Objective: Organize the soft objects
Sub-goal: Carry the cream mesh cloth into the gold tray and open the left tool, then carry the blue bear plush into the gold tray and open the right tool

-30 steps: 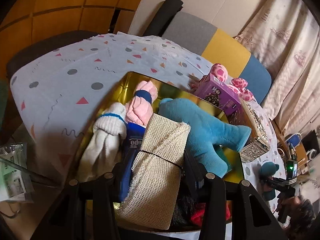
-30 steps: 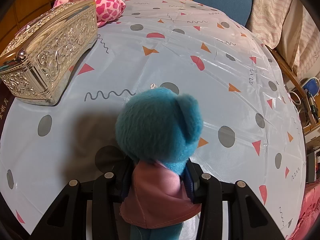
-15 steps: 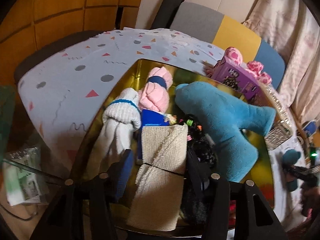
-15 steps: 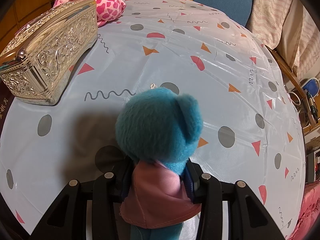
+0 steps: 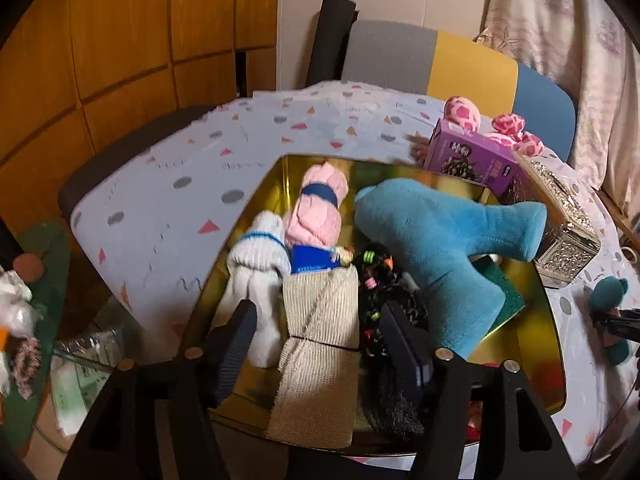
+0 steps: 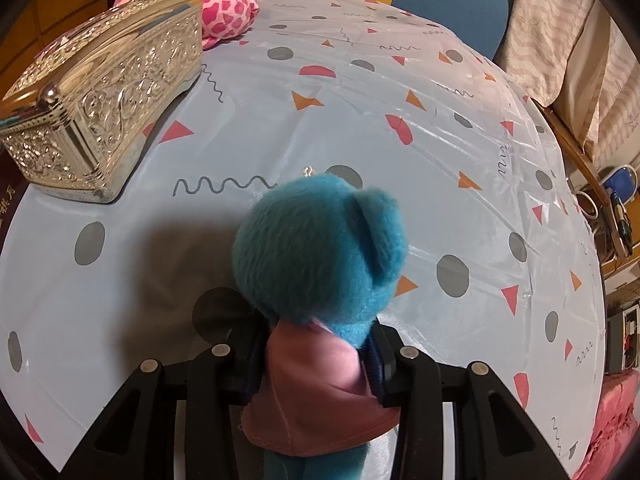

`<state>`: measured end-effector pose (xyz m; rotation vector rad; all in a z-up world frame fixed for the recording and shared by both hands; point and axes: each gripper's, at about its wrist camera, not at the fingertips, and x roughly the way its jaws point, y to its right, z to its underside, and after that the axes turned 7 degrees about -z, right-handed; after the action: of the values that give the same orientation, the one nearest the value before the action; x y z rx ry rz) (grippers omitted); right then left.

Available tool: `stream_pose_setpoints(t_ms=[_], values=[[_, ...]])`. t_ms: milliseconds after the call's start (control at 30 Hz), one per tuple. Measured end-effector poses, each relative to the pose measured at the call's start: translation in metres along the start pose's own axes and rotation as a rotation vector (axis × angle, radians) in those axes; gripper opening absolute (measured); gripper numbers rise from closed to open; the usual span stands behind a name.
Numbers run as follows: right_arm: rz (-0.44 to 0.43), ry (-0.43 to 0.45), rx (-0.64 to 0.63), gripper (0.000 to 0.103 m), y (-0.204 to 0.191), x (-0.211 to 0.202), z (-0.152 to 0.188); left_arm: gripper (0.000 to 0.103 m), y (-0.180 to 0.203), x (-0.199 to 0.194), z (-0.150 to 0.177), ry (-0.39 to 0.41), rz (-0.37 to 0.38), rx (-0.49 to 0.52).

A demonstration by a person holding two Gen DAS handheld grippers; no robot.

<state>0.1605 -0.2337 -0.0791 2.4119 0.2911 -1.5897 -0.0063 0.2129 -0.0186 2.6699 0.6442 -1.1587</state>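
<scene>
A beige woven cloth roll lies in the gold tray, between the fingers of my left gripper. Its jaws are opening and there is a gap on each side of the roll. Beside the roll lie a white sock bundle, a pink sock bundle, a black fuzzy item with coloured beads and a big blue plush. My right gripper is closing on a teal bear in a pink cape, its pads pressing the body, above the patterned tablecloth.
An ornate silver box stands to the left of the bear, with a pink spotted plush behind it. A purple carton sits at the tray's far right corner. A chair and curtains are behind the table; clutter lies past its left edge.
The left gripper's jaws have spread and let go of the beige roll, which now rests in the tray. The left view has swung and drawn back a little. The right gripper and bear are unchanged.
</scene>
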Motion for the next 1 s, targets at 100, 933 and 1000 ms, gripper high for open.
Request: stream_pose_setpoints(t_ms=[100,933,1000], values=[[-0.007,-0.01,0.007,0.039,-0.001,-0.001,0.0,0.066,-0.001,-0.007,-0.003,0.02,0.004,-0.003],[-0.215,-0.101,0.084,0.039,-0.102,-0.047,0.025,0.074,-0.028,-0.014,-0.007,0.049,0.011,-0.07],[-0.238,-0.053,0.062,0.039,-0.112,-0.064,0.02,0.075,-0.031,-0.013,-0.008,0.052,-0.004,-0.08]])
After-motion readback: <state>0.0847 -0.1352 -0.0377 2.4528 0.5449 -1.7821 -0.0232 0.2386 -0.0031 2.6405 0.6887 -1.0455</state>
